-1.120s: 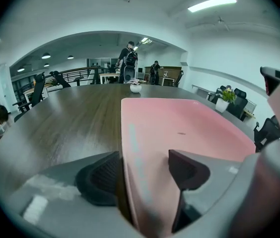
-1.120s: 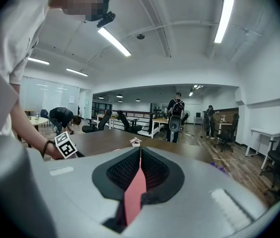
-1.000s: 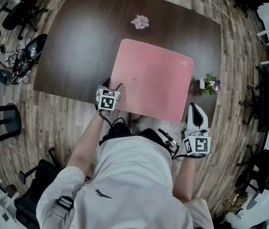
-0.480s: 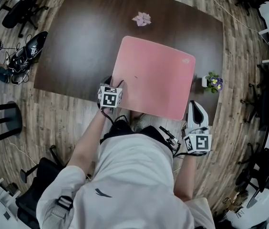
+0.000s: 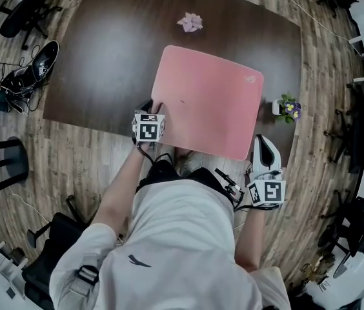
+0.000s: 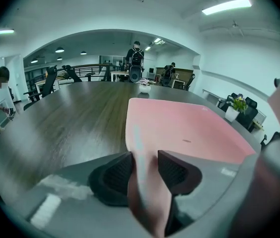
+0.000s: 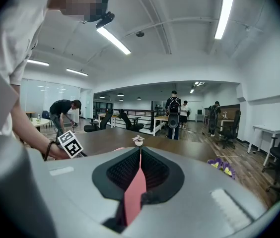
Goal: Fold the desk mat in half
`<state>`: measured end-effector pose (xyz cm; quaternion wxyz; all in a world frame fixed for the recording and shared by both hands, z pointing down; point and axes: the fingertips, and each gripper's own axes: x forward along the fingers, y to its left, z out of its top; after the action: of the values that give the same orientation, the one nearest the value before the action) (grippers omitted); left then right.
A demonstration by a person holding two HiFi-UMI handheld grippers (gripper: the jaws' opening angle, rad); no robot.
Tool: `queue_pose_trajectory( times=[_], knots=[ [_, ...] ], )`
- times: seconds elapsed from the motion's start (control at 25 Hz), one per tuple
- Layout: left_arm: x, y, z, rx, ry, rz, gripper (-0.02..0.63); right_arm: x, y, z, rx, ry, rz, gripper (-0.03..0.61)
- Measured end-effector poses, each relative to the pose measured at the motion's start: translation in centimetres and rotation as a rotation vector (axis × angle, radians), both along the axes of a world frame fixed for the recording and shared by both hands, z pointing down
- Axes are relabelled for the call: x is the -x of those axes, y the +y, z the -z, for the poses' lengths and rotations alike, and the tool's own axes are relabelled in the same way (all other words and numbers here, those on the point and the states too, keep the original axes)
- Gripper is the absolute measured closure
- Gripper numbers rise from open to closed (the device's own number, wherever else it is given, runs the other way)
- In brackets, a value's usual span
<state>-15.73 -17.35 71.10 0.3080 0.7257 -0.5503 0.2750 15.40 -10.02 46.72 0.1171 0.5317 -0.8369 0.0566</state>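
Note:
A pink desk mat (image 5: 208,102) lies flat on the dark wooden table (image 5: 104,57). My left gripper (image 5: 152,110) is at the mat's near left corner. In the left gripper view the raised corner of the mat (image 6: 142,182) stands between the two pads of that gripper (image 6: 145,165); the jaws are closing and a gap still shows. My right gripper (image 5: 263,146) is at the mat's near right corner. In the right gripper view that gripper (image 7: 140,170) is shut on a thin pink edge of the mat (image 7: 135,195).
A small pink flower ornament (image 5: 190,22) sits on the table beyond the mat. A white pot of purple flowers (image 5: 288,108) stands by the mat's right edge. Office chairs and a dark bag (image 5: 30,66) are on the floor around the table. People stand far off (image 6: 136,63).
My left gripper has shifted slightly forward onto the mat's near left corner. The right gripper has stayed at the near right corner.

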Motion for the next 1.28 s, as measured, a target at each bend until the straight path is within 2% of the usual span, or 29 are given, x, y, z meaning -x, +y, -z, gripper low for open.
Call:
queue_pose_trajectory(
  times=[0.24, 0.4, 0.64, 0.84, 1.04, 1.28],
  knots=[
    [-0.7, 0.0, 0.2, -0.004, 0.017, -0.024, 0.496, -0.4, 0.3, 0.1, -0.002, -0.001, -0.016, 0.568],
    [-1.0, 0.0, 0.7, -0.019, 0.034, -0.042, 0.517, -1.1, 0.5, 0.1, 0.0, -0.005, -0.038, 0.568],
    [-1.9, -0.3, 3.4, -0.067, 0.13, -0.081, 0.526, -1.9, 0.6, 0.2, -0.009, -0.016, -0.061, 0.568],
    [-3.2, -0.5, 6.2, -0.084, 0.233, -0.061, 0.528, -2.5, 0.5, 0.4, -0.023, -0.03, -0.076, 0.568],
    [-6.1, -0.7, 9.7, -0.118, 0.319, -0.093, 0.532, -3.4, 0.8, 0.6, -0.035, -0.042, -0.1, 0.568],
    [-10.6, -0.8, 13.3, -0.162, 0.372, -0.174, 0.531, -5.2, 1.4, 0.9, -0.047, -0.062, -0.141, 0.569]
  ],
)
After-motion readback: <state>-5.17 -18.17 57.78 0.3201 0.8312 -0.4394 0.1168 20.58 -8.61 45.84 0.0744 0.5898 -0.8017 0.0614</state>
